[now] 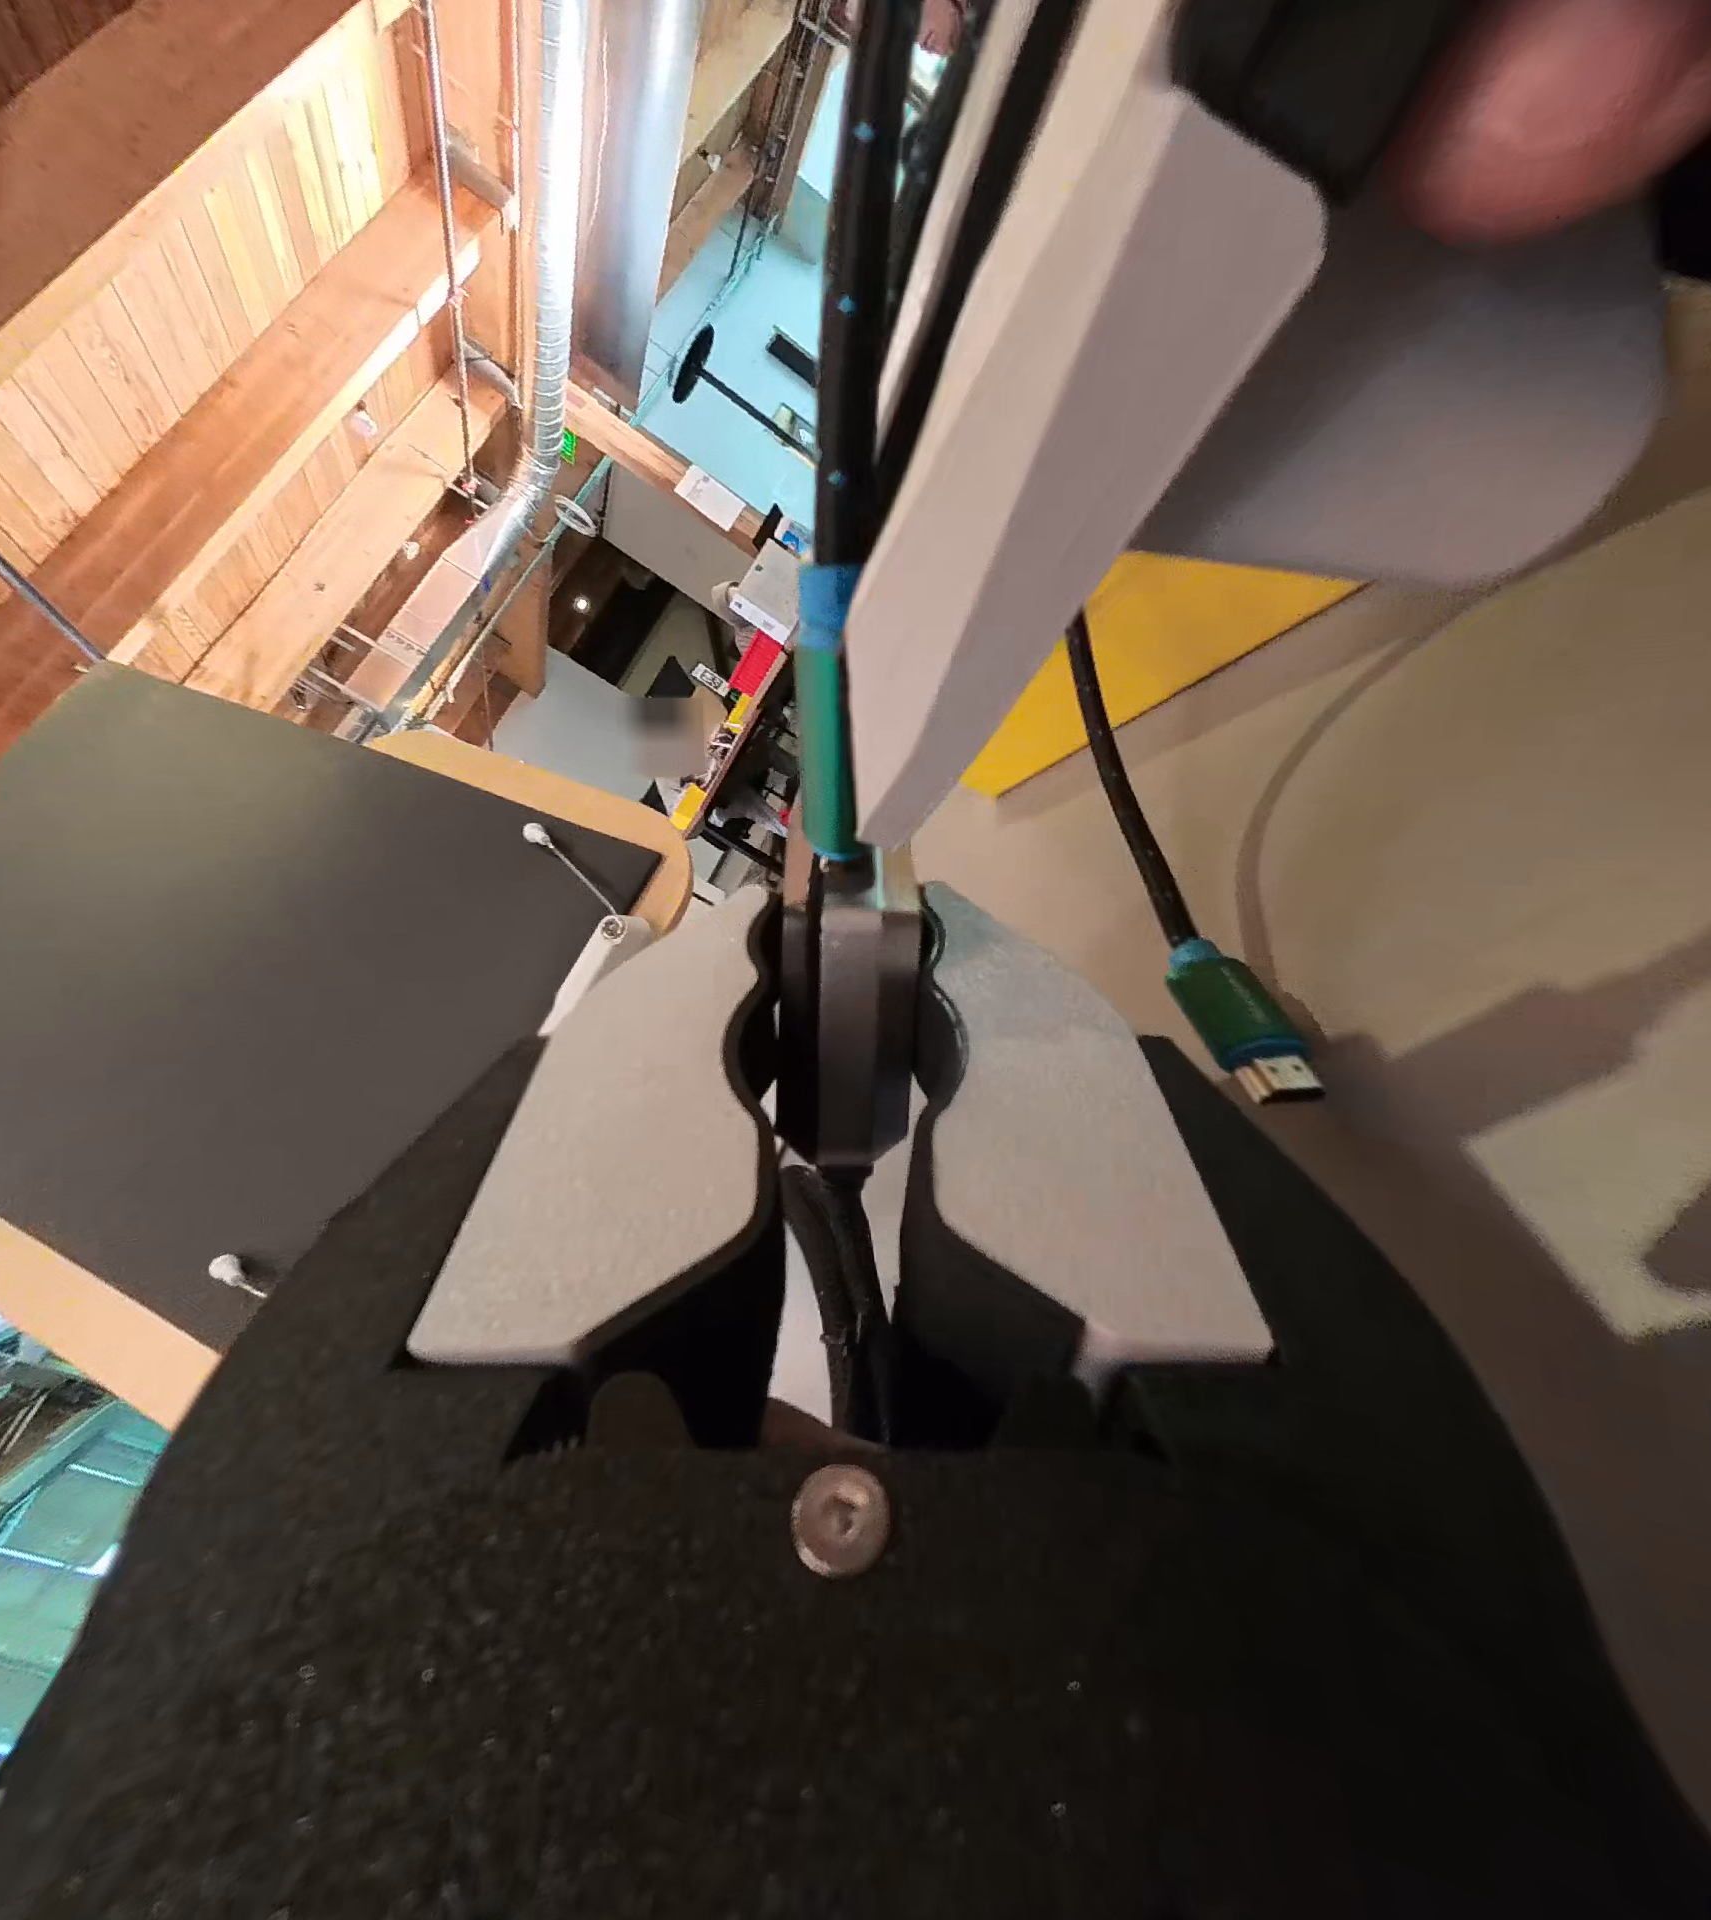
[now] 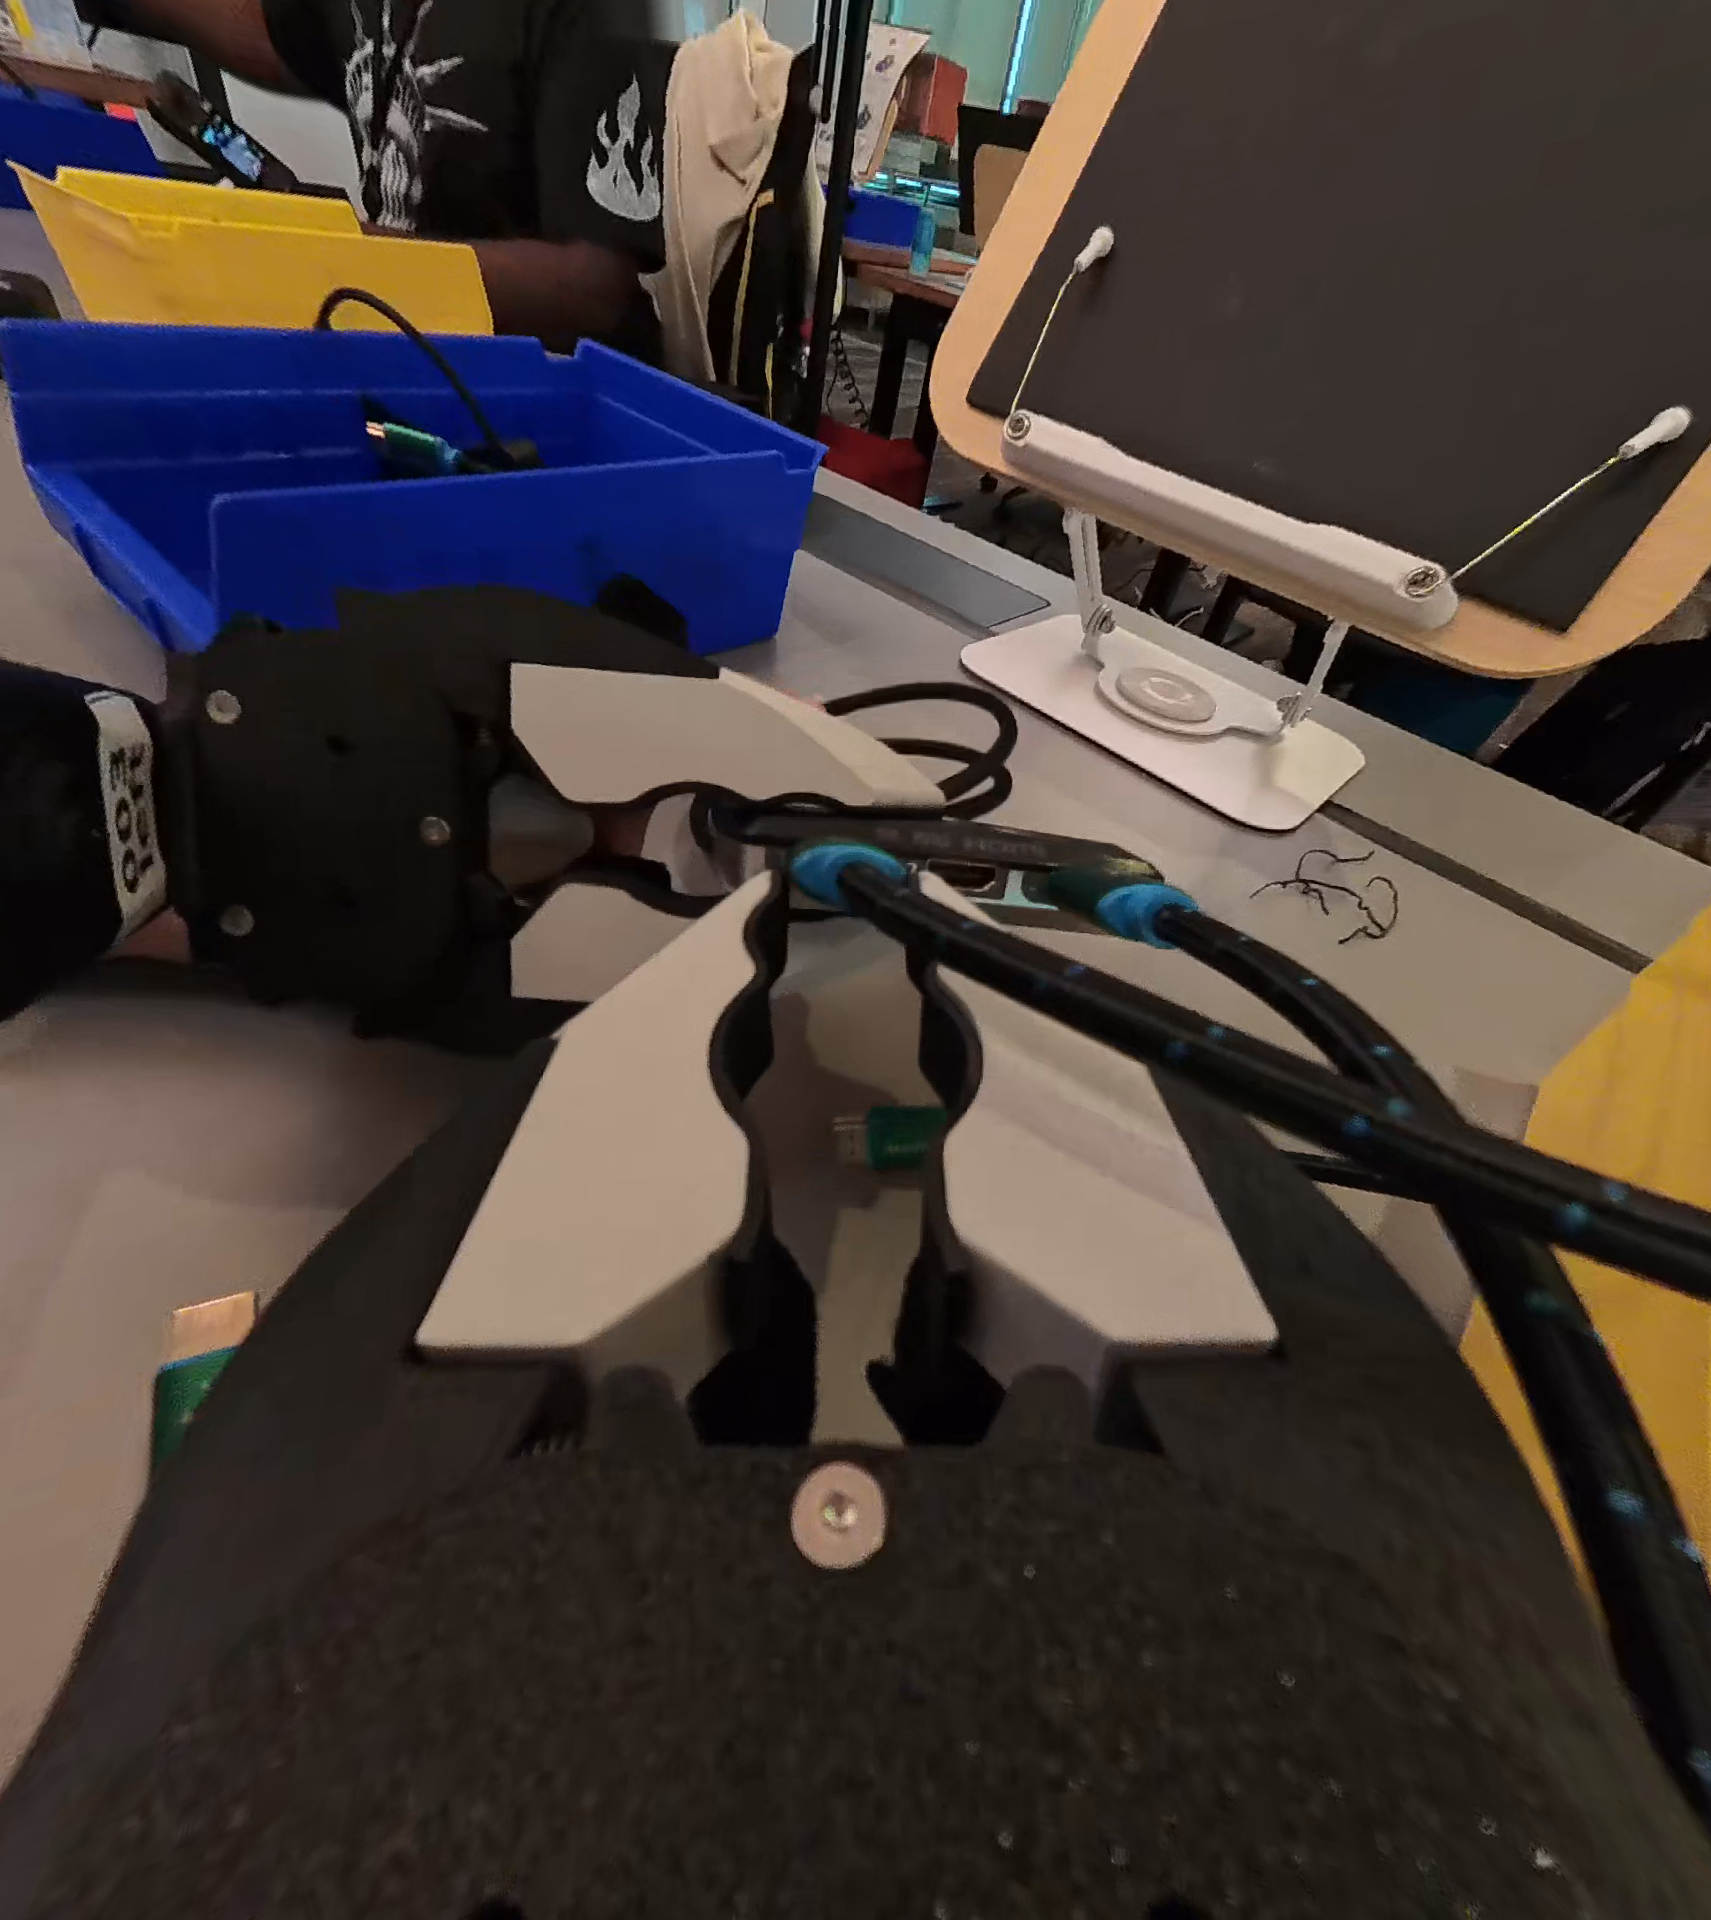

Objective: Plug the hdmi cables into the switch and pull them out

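My left gripper (image 1: pixel 846 1023) is shut on the dark grey switch (image 1: pixel 846 1039), which it holds edge-on. It also shows in the right wrist view (image 2: pixel 363 821), holding the switch (image 2: pixel 944 844) just above the table. Two braided black HDMI cables sit in the switch, with blue collars on the left plug (image 2: pixel 835 868) and the right plug (image 2: pixel 1131 909); an empty port (image 2: pixel 970 878) lies between them. My right gripper (image 2: pixel 846 935) is open, its tips at the left plug. A loose green plug (image 2: pixel 892 1138) lies on the table below it and shows in the left wrist view (image 1: pixel 1246 1023).
A blue bin (image 2: pixel 207 436) with a cable in it stands at the back left. Yellow bins stand behind it (image 2: pixel 248 260) and at the right (image 2: pixel 1661 1143). A black board on a white stand (image 2: pixel 1350 312) is at the back right. A person stands behind the table. My left and right fingertips are right by each other.
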